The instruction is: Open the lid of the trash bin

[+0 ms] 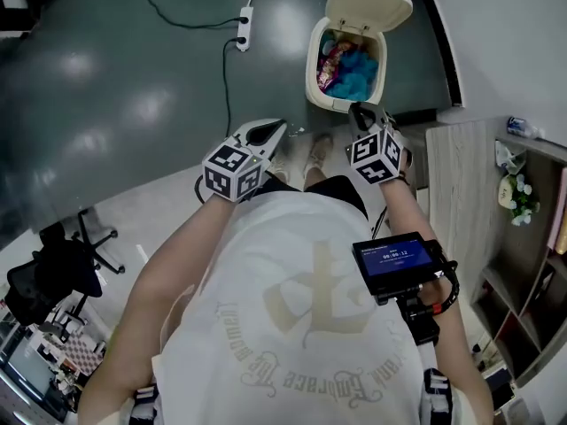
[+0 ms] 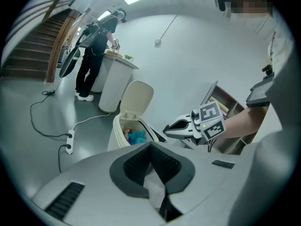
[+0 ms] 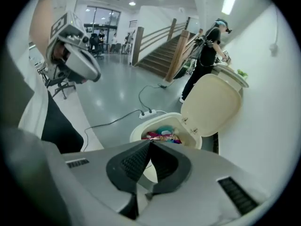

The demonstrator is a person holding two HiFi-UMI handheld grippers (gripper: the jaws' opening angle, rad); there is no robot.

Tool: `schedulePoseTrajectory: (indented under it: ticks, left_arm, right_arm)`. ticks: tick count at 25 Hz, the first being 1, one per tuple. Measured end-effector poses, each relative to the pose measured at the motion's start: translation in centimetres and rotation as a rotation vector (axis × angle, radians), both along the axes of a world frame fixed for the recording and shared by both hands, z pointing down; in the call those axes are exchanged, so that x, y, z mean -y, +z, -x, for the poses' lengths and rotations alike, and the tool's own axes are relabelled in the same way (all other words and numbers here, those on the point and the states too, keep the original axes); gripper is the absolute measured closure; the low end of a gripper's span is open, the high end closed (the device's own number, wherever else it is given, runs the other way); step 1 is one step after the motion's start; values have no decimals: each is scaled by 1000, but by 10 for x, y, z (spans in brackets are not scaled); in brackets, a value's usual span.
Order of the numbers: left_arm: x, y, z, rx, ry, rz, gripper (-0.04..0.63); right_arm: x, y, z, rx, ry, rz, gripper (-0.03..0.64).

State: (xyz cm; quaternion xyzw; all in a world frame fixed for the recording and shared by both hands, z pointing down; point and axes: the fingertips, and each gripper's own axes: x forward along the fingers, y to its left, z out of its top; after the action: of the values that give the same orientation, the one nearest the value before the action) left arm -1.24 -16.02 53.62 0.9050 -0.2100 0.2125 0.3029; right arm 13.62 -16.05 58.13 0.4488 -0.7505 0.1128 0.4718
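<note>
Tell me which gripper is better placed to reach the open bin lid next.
Right, probably. The right gripper sits just below the near rim of the cream plastic trash bin in the head view; the left gripper sits further to the side. The cream lid already stands open.

Trash bin [image 1: 311, 65]: cream, rounded, upright on grey floor [image 1: 133, 78], near power strip [image 1: 244, 27], to its right in head view. Open. Lid [image 1: 368, 5]: cream, oval, raised on hinge at rim's far edge, standing nearly upright, underside facing mouth. Inside: blue crumpled rubbish [image 1: 356, 71] and colourful wrappers [image 1: 330, 64], heaped close to rim.
</note>
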Motion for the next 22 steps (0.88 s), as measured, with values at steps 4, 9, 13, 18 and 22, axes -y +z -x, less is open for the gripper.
schedulePoseTrajectory:
  ticks: [4,9,13,18,22]
  left_arm:
    - [4,-10,-7,-13,16,-9,583]
    - [3,-25,-13,-33,37,-23,583]
    - [7,-38,-17,-53,53,-42,583]
    - [12,-50,-27,-68,59,-62,583]
    - [11,-59,-36,-76,66,-76,583]
  right_arm:
    - [-5,-28,-9,152,127,-42,612]
    - [-15,-65,-26,318,264,-118,612]
    - [-18,-89,-36,362,294,-183,612]
    - [-26,-111,-45,431,315,-233,612]
    - [-38,-124,-50,484,333,-263,612]
